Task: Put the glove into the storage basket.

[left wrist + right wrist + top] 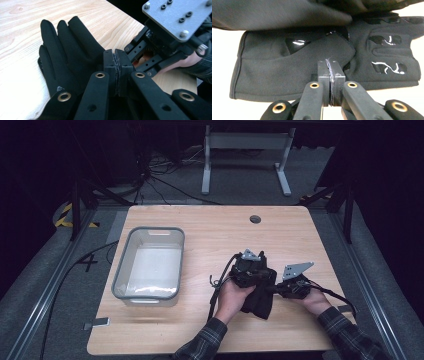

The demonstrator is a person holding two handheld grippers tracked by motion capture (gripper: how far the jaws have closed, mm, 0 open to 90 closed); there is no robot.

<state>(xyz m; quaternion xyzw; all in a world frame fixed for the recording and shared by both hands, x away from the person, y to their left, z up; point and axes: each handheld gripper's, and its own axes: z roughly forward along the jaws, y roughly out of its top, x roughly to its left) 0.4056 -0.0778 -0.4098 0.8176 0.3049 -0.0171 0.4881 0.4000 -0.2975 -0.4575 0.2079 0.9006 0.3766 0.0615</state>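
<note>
A black glove lies flat on the wooden table, right of centre. In the left gripper view its fingers spread away from me. My left gripper rests over its top end, jaws pressed together at the glove's thumb-side edge. My right gripper comes in from the right, its grey plate close by. In the right gripper view the jaws are closed on a raised flap of the glove near the cuff. Shiny grip patches mark the palm.
A grey plastic bin stands on the table's left half, with something pale in its bottom. A small round hole sits near the far edge. A white desk frame and cables lie on the floor beyond.
</note>
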